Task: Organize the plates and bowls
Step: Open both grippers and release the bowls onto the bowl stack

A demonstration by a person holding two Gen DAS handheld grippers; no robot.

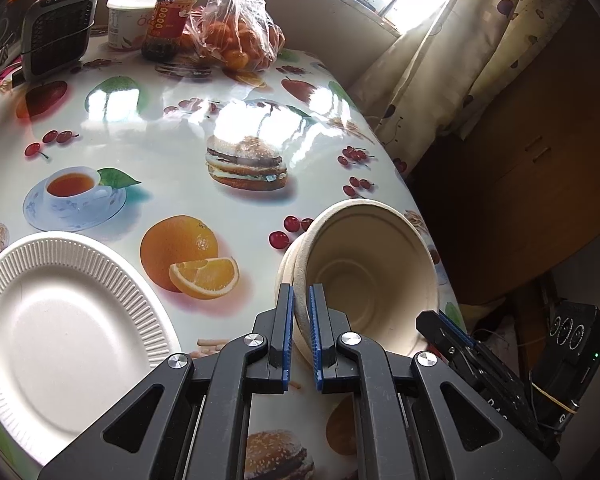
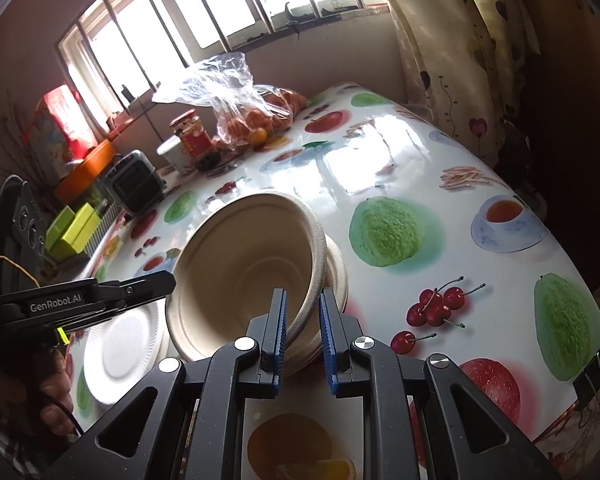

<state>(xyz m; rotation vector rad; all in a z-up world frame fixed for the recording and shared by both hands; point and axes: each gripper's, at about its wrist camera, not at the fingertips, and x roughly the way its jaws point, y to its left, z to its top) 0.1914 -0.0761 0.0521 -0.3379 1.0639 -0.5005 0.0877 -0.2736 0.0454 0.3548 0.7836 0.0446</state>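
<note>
A beige paper bowl [image 1: 372, 272] [image 2: 244, 272] tilts with its opening toward both cameras, nested against another beige bowl [image 2: 337, 274] whose rim shows behind it [image 1: 286, 266]. My left gripper [image 1: 300, 320] [image 2: 166, 280] is shut on the tilted bowl's left rim. My right gripper [image 2: 302, 320] [image 1: 426, 320] is shut on its opposite rim. A white ribbed paper plate [image 1: 60, 328] [image 2: 124, 344] lies flat on the table to the left of the bowls.
The table [image 1: 172, 128] wears a glossy fruit-print cloth. At its far end stand a bag of oranges [image 1: 236, 40], a sauce jar [image 1: 172, 20], a white tub [image 1: 126, 20] and a small grey heater [image 1: 56, 28]. The table's right edge [image 1: 424, 216] lies close to the bowls. A hand [image 2: 56, 392] holds the left gripper.
</note>
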